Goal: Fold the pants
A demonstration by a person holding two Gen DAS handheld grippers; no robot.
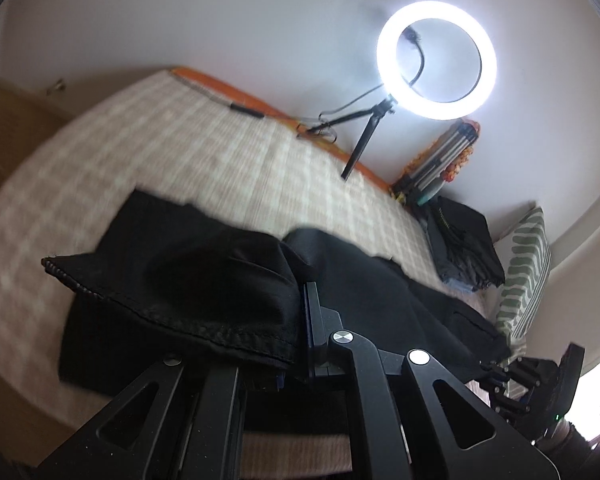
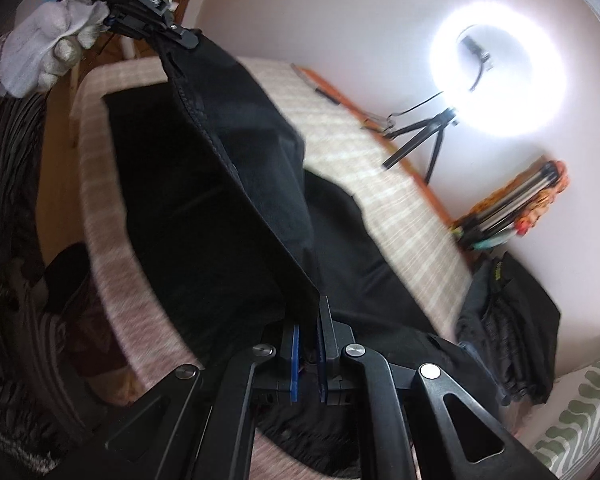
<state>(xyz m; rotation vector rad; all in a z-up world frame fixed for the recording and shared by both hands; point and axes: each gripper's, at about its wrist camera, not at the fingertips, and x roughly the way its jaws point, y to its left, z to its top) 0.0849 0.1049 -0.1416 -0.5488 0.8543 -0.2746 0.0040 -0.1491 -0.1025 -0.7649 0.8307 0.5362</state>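
Right wrist view shows the black pants [image 2: 228, 184] lifted over the checked bed [image 2: 380, 184], their hem stretched between the right gripper [image 2: 309, 344] and left gripper [image 2: 180, 38], both clamped on it.

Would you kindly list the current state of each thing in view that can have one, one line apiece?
left gripper: shut on the hem of the pants.
right gripper: shut on the pants' edge.
pants: black, partly lifted off the bed, hem stretched between both grippers.
ring light: switched on, standing on its tripod.
dark clothes: folded, stacked beside the pillow.
pillow: lying at the bed's end.
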